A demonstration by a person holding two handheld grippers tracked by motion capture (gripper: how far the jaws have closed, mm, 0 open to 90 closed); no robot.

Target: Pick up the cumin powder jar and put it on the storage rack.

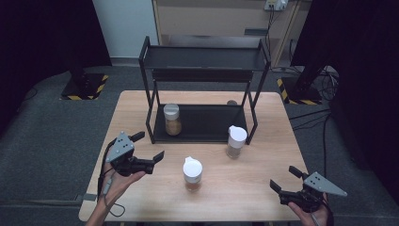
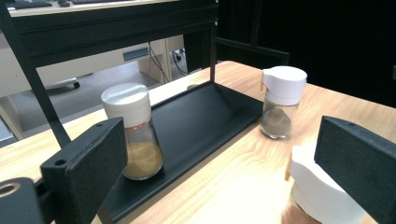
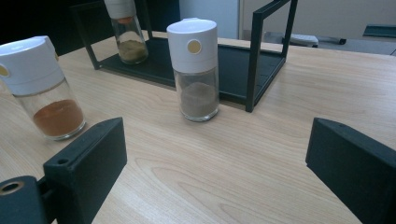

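- left hand-held gripper (image 1: 149,147) hovers over the desk (image 1: 263,188) at near left, jaws spread wide, nothing btwn them; it points right toward the near shaker.
- right hand-held gripper (image 1: 283,178) sits at near right corner, jaws likewise apart & empty, well apart from the jars.
- white-capped shaker w/ reddish-brown spice (image 1: 192,173) stands upright near desk centre, btwn the two grippers, closer to the left one.
- second white-capped shaker w/ grey-brown powder (image 1: 235,141) stands upright just in front of the black rack (image 1: 203,59), by its right front leg.
- in left gripper view, round-lidded jar w/ tan powder (image 2: 133,132) stands on the rack's lower tray, left side.
- rack's upper shelf is bare.
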